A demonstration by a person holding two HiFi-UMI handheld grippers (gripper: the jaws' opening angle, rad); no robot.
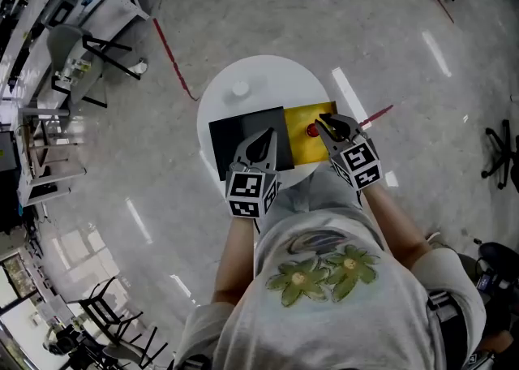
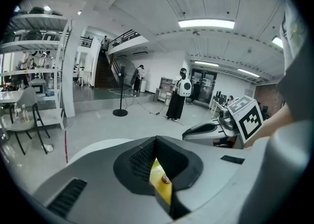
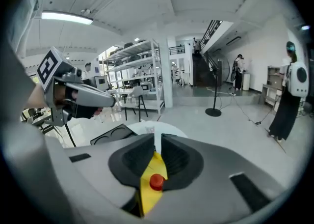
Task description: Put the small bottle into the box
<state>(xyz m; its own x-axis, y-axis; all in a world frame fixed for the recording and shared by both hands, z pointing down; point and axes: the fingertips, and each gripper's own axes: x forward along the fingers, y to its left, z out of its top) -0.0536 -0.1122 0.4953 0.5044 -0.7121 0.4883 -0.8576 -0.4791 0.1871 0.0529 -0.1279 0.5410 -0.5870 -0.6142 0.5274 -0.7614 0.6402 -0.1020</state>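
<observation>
Hovering left gripper (image 1: 261, 139): over the black tray (image 1: 229, 143), its jaws drawn together at the tips with nothing between them.
Black tray: on the left part of the round white table (image 1: 272, 76), just beside the yellow box (image 1: 298, 153) (round recesses in it show in the right gripper view).
Yellow box: right of the tray, under the right gripper (image 1: 327, 123).
Small bottle (image 1: 312, 130): inside the yellow box, red cap up, so its long axis seems to run vertically; only the cap is plain to see.
Right gripper: above the box, jaws narrow with only a sliver of gap and gripping nothing; the cap shows below through that gap and is not pinched.
Key relation: the bottle lies beneath the right gripper, just left of its tips in the head view; the left gripper is the farther one, off over the tray.
Judgement: the bottle looks already placed, so the coming move is probably a clean withdrawal upward without brushing the cap.
</observation>
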